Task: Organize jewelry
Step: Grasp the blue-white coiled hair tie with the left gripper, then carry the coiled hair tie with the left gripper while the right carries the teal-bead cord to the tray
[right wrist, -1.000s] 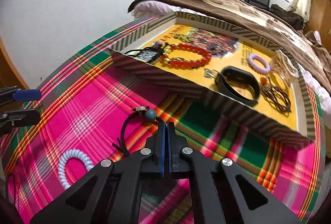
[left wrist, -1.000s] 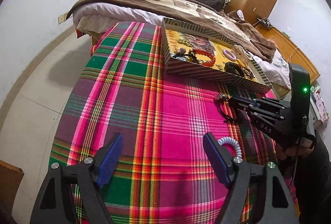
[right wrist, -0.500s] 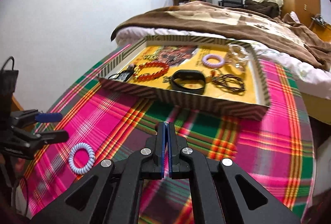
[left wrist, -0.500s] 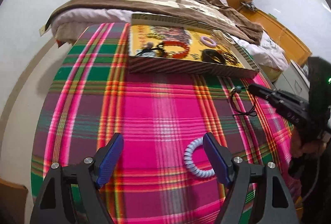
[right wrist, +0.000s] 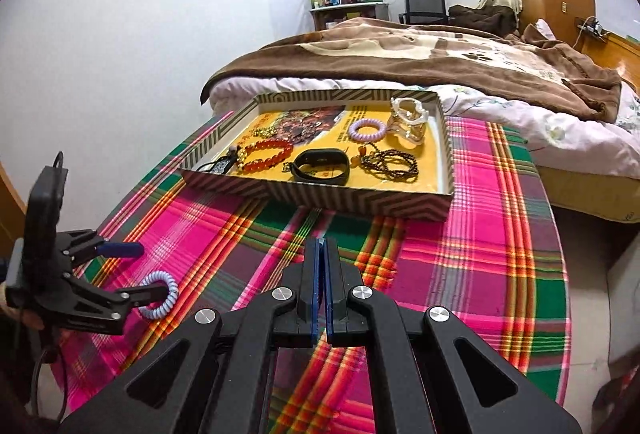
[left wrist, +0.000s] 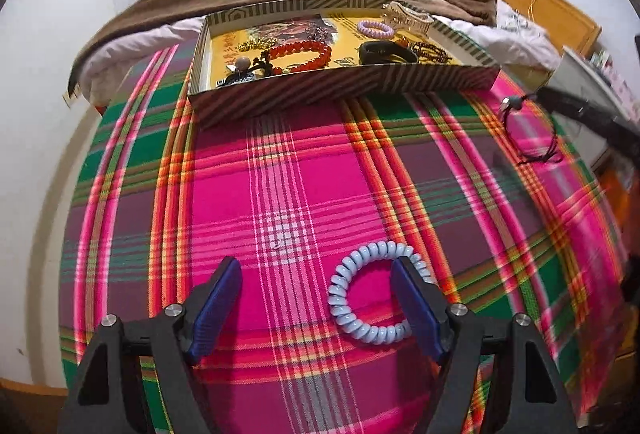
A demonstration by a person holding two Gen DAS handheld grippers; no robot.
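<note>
Left gripper (left wrist: 316, 298) nearer, fingers closing around blue coil bracelet (left wrist: 376, 292); right gripper (right wrist: 320, 266) fingers pinched on black cord (left wrist: 532, 133).

No legible text anywhere. Red characters printed on the yellow lining of the tray (right wrist: 436, 169), well beyond the shut right gripper (right wrist: 320, 294), too small and blurred to read. Same lining in the left view, far ahead of the left gripper (left wrist: 316, 298), with a strip of red characters near the tray's (left wrist: 344, 87) left wall, unreadable. Small black-and-white tag (left wrist: 236, 79) at the tray's near left corner, patterned like a code, not decipherable. No brand or number readable on either gripper's fingers
</note>
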